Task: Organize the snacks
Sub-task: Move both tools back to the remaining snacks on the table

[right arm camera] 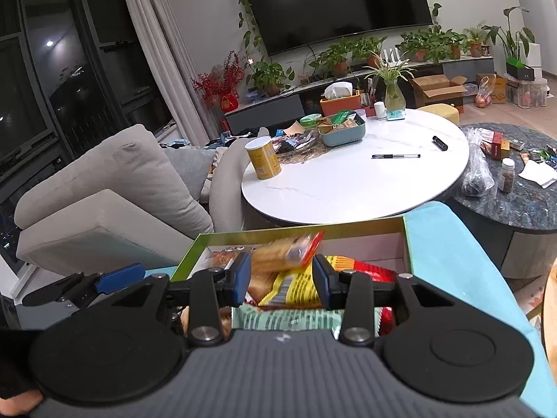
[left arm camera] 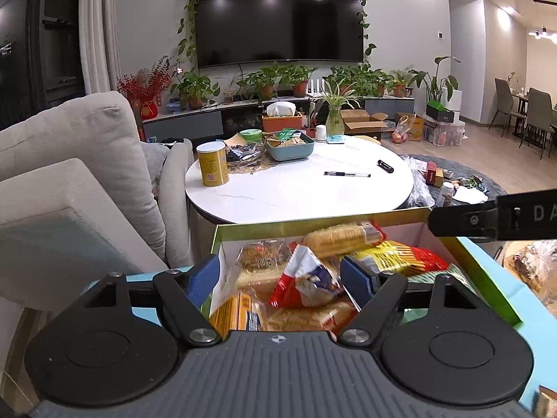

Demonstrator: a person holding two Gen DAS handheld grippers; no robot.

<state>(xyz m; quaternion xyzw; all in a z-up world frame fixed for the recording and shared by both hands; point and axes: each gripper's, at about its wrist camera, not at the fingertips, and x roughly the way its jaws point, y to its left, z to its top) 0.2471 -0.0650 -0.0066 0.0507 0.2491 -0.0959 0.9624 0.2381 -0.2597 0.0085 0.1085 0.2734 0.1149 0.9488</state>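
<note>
A white round bench point(left arm camera: 299, 195) is carrying a yellow canister point(left arm camera: 212, 164) at its nine o'clock edge, a blue-grey basket point(left arm camera: 289, 149) of packets at twelve o'clock, and a pen point(left arm camera: 347, 174) and small black cylinder point(left arm camera: 385, 166) lying toward three o'clock. Nearer, an open green-rimmed box point(left arm camera: 487, 278) of snack packets is sitting on a light-blue surface point(right arm camera: 452, 264).

Wall-mounted television point(left arm camera: 278, 17) above potted plants point(left arm camera: 268, 82), round white table point(left arm camera: 299, 188).
</note>
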